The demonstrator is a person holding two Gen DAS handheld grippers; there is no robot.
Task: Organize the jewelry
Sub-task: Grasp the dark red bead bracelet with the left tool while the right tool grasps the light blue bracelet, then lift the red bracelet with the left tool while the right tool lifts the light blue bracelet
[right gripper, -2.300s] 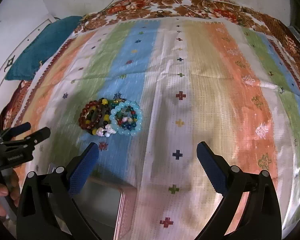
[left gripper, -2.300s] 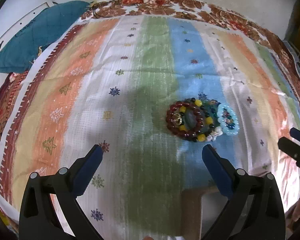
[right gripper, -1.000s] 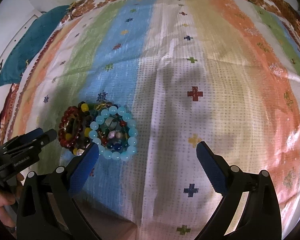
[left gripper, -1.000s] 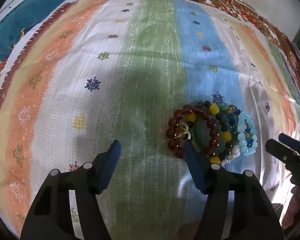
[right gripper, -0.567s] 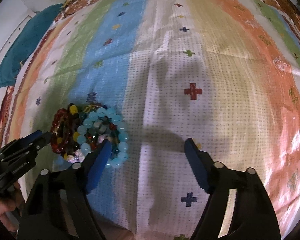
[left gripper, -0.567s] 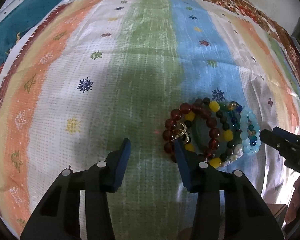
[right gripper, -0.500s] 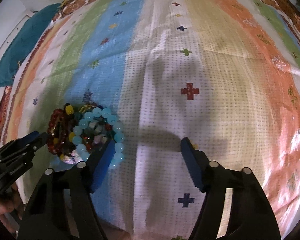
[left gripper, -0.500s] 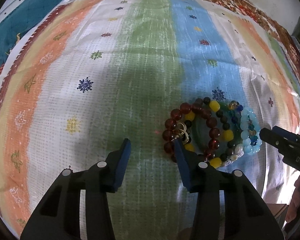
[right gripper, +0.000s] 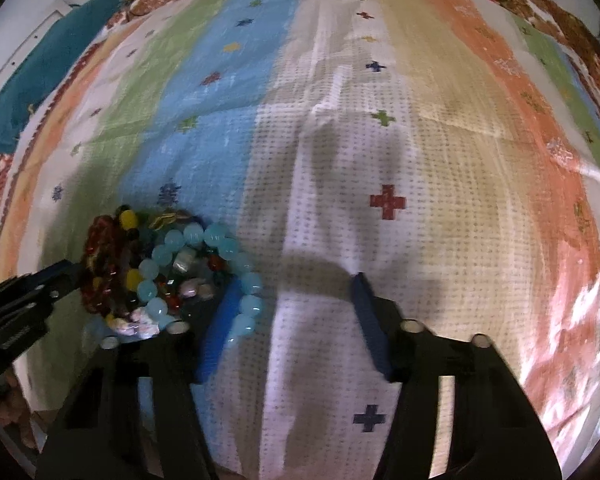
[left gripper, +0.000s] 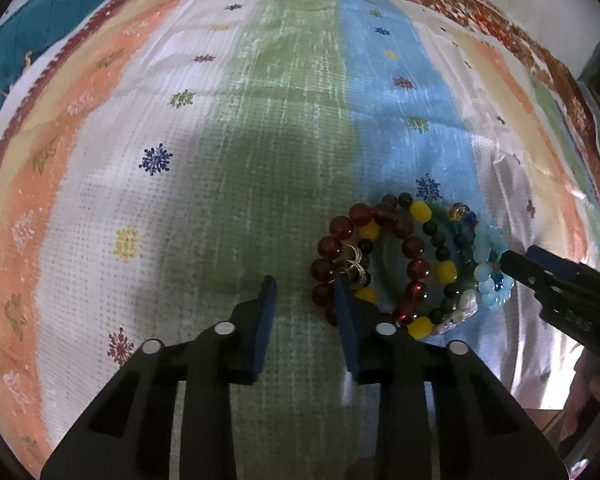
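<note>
**A tangle of bead bracelets, approached from both sides**

The jewelry is one heap of bead bracelets point(left gripper: 410, 268) lying on a striped cloth point(left gripper: 236, 152), where the green band meets the blue. What lies under the cloth cannot be told. In the heap, a dark red bracelet point(left gripper: 340, 256) sits on the left, a pale blue bracelet point(right gripper: 220, 280) on the right, with a strand of yellow and dark beads and some smaller pieces overlapping between them. A small gold charm point(left gripper: 354, 268) hangs on the red one.

The left gripper point(left gripper: 306, 292) has its jaws closing, now fairly narrow; one finger rests at the red beads by the charm, the other on bare cloth, so nothing is pinched yet. The right gripper point(right gripper: 294, 296) has its jaws closing too, at a middling gap; one finger sits inside the pale blue ring, with that ring's near beads in the gap but not pressed.

These bracelets look light and limp, probably strung on elastic, so each should sag into a loop when lifted. The round, glossy beads are likely to roll or squirt out of flat pads, and glass ones may chip if dropped. The safest hold is probably across one strand at the outer edge of the heap, pads straddling the cord between two beads. Since the loops overlap, lifting one may drag its neighbours along.
</note>
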